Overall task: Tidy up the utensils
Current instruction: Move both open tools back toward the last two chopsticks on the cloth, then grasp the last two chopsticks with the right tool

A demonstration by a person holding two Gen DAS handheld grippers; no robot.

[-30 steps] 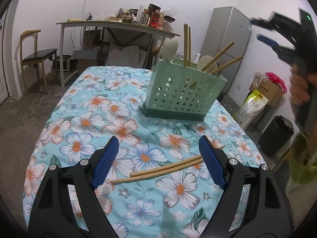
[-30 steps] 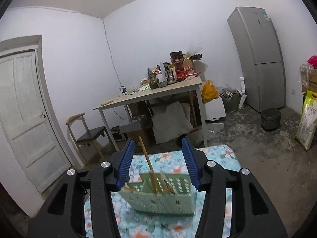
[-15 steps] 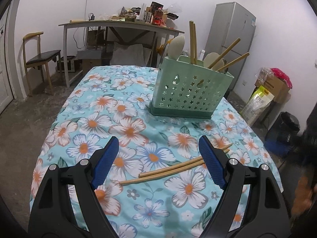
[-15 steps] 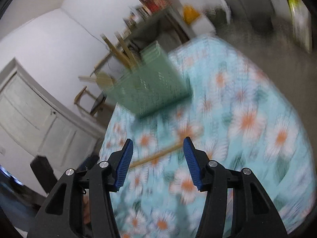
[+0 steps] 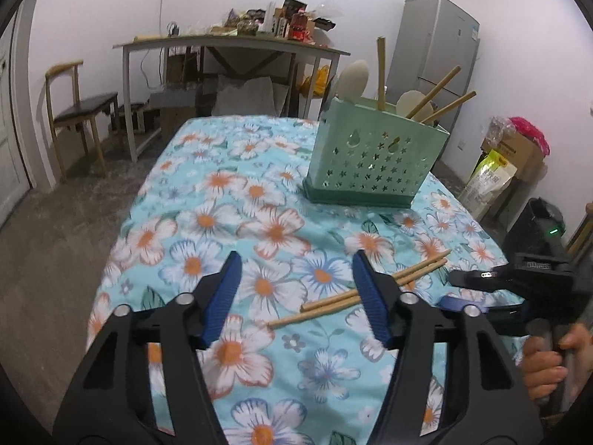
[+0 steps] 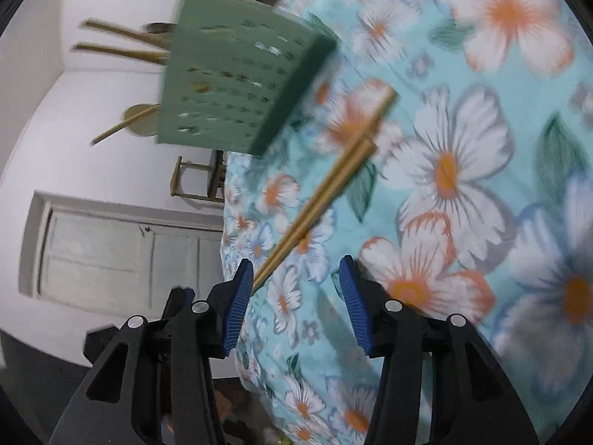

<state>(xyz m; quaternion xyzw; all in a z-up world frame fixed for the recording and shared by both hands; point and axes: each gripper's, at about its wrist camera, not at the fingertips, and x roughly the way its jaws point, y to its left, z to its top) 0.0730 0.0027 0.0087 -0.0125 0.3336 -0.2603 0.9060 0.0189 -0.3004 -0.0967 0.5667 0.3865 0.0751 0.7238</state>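
Observation:
A pair of wooden chopsticks (image 5: 333, 302) lies on the floral tablecloth (image 5: 229, 200), partly behind my left gripper's right finger. A green perforated utensil holder (image 5: 374, 165) stands further back with chopsticks and spoons in it. My left gripper (image 5: 296, 282) is open and empty, just left of the chopsticks. My right gripper (image 6: 294, 285) is open and empty, rolled sideways low over the cloth, with the chopsticks (image 6: 326, 193) running up from its left finger toward the holder (image 6: 241, 78). It also shows in the left wrist view (image 5: 493, 289) at the table's right edge.
A cluttered side table (image 5: 237, 42), a chair (image 5: 79, 107) and a fridge (image 5: 433, 55) stand beyond the table. A black bin (image 5: 537, 226) and bags (image 5: 493, 178) sit on the floor to the right. A white door (image 6: 111, 256) shows in the right wrist view.
My right gripper swung down from high above the holder to low over the cloth by the chopsticks. My left gripper shifted left, so the chopsticks sit at its right finger.

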